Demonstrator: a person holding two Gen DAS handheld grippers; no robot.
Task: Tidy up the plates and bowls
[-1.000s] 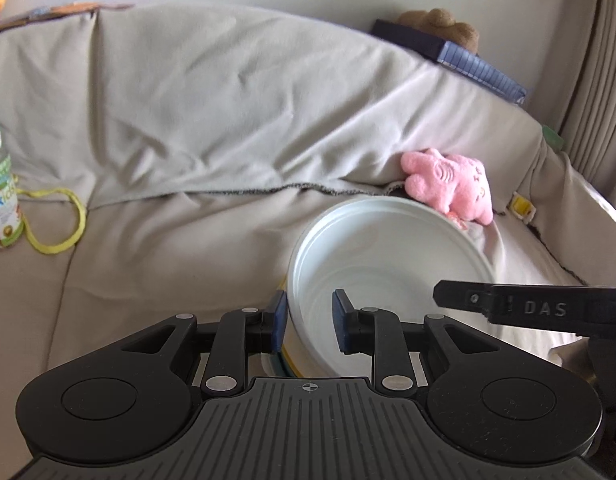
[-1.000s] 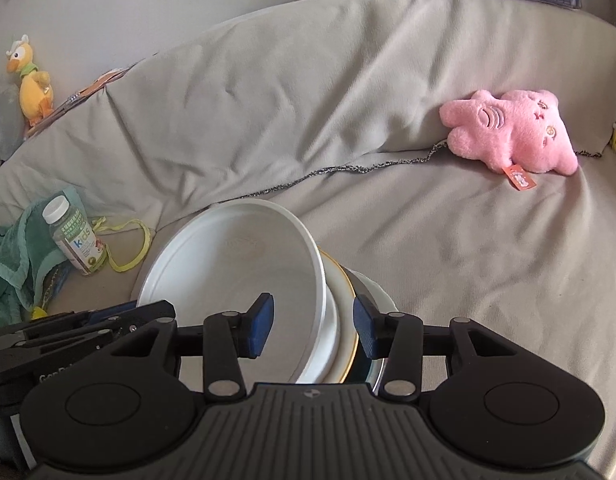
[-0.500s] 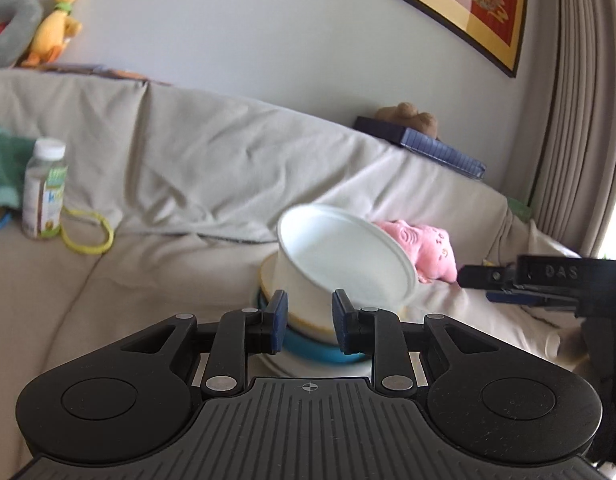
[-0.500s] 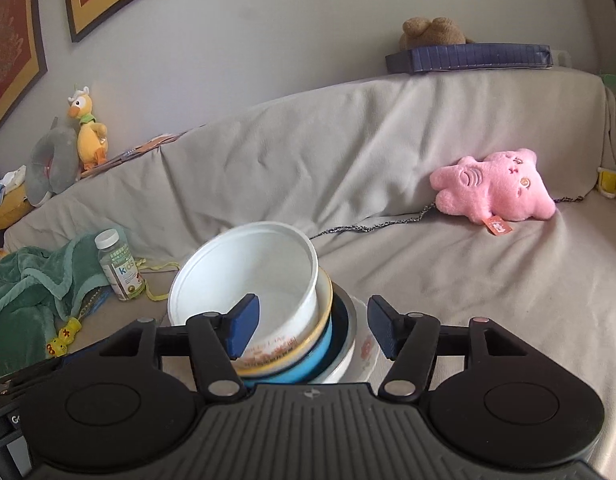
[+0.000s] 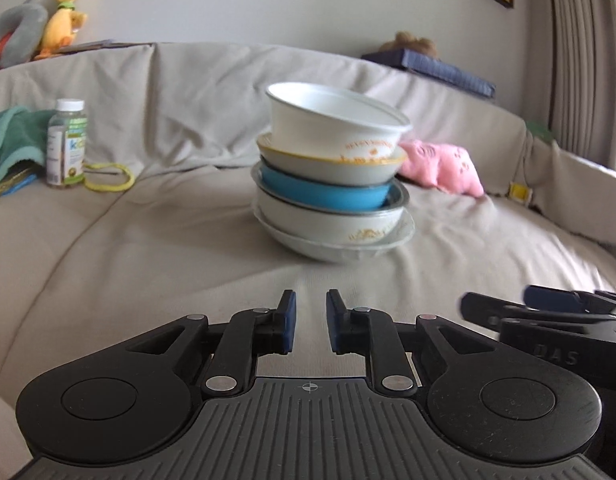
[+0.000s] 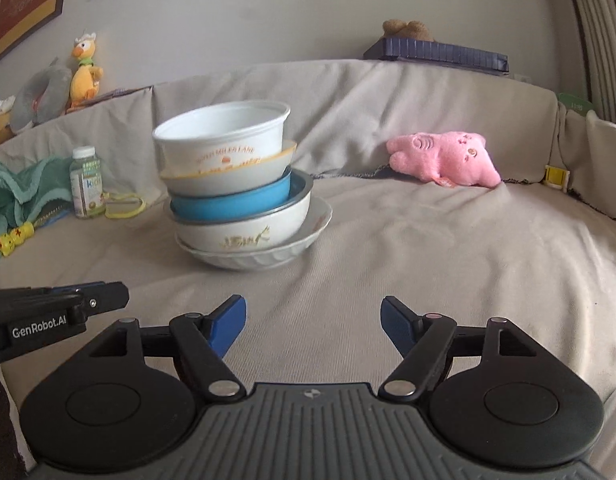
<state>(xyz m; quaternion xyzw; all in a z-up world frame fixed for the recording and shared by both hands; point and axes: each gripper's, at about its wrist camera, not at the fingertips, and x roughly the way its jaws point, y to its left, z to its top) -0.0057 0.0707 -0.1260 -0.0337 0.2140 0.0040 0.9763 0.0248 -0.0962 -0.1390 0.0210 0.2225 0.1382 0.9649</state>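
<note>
Pulled back and lowered since a second ago: both hand-held grippers, then close over the white bowl, now well clear of the stack with bare cover between.

Nearest, left hand-held gripper (image 5: 311,322): empty, blue pads drawn nearly together, nothing between; seemingly done with its hold. Right hand-held gripper (image 6: 313,324): empty, jaws spread and opening, nothing between; likely just let go.

Beneath both: sofa seat (image 6: 427,264), draped in beige cover, soft and uneven, serving as the resting surface.

Middle ground, centre of seat: stack of bowls (image 6: 236,196), free-standing, nested for compact storage. Bottom to top: fluted white dish (image 6: 248,258); white bowl with gold motif (image 6: 244,234); blue bowl (image 6: 232,202); yellow-rimmed bowl (image 6: 228,174); white bowl with lettering (image 6: 224,140). Upper tiers tilted, probably because of the yielding cushion; toppling risk judged moderate.

Left of stack: bottle (image 6: 86,184), yellow loop (image 6: 124,206), green towel (image 6: 24,188), all near one another, well apart from the stack.

Right, at the backrest fold: pink plush (image 6: 443,158).

Farthest, on the backrest ledge: duck toy (image 6: 84,68), dark blue book (image 6: 435,54), brown plush (image 6: 403,30).
</note>
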